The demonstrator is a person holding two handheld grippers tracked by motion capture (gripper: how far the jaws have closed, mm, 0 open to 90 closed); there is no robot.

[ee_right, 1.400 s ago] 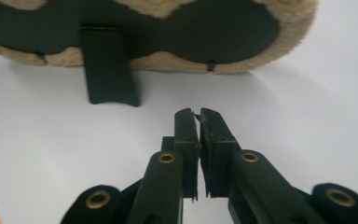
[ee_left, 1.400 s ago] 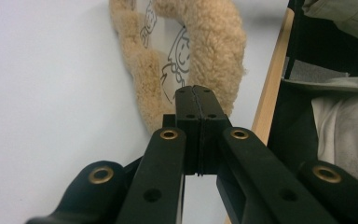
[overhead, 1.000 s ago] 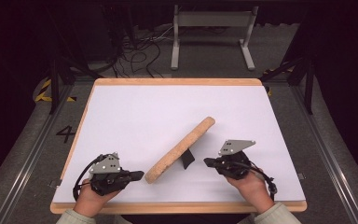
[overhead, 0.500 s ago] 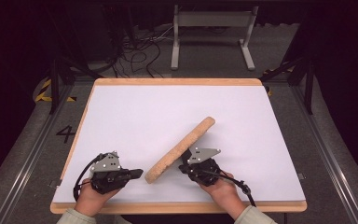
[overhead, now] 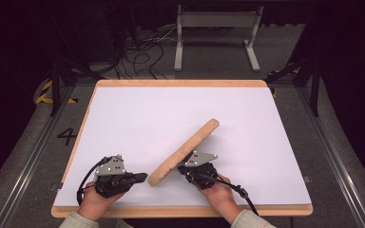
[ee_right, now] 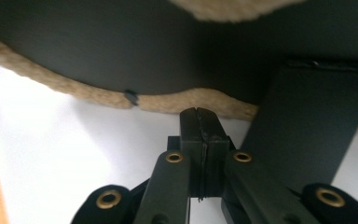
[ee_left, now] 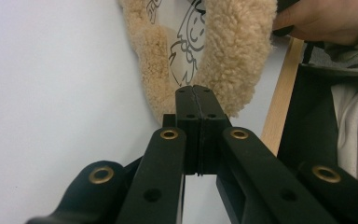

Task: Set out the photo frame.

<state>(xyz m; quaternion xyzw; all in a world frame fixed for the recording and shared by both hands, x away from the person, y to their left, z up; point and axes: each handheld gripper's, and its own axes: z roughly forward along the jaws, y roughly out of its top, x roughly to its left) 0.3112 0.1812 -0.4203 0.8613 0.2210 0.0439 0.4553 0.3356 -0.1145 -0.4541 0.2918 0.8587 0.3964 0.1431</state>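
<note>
The fleece-edged frame (overhead: 184, 152) stands propped on the white table (overhead: 138, 118), slanting from near centre out toward the far right. Left gripper (overhead: 142, 177), jaws pressed together, empty, points at its near end. Right gripper (overhead: 183, 170), jaws likewise closed on nothing, sits tight against its dark back.

A recording laboratory or test studio. A wood-edged table (overhead: 180, 83) with a plain white top stands on grey carpeted flooring amid dark, unlit surroundings. At 12 o'clock from the table, a grey metal stand (overhead: 217, 35) rests on the floor; at 11 o'clock, loose black cables (overhead: 142, 52) lie tangled. Black tripod legs (overhead: 57, 80) stand at 10 o'clock and at 2 o'clock. Yellow-and-black hazard tape (overhead: 45, 92) and a painted numeral 4 (overhead: 67, 136) mark the floor at 9 o'clock.
</note>
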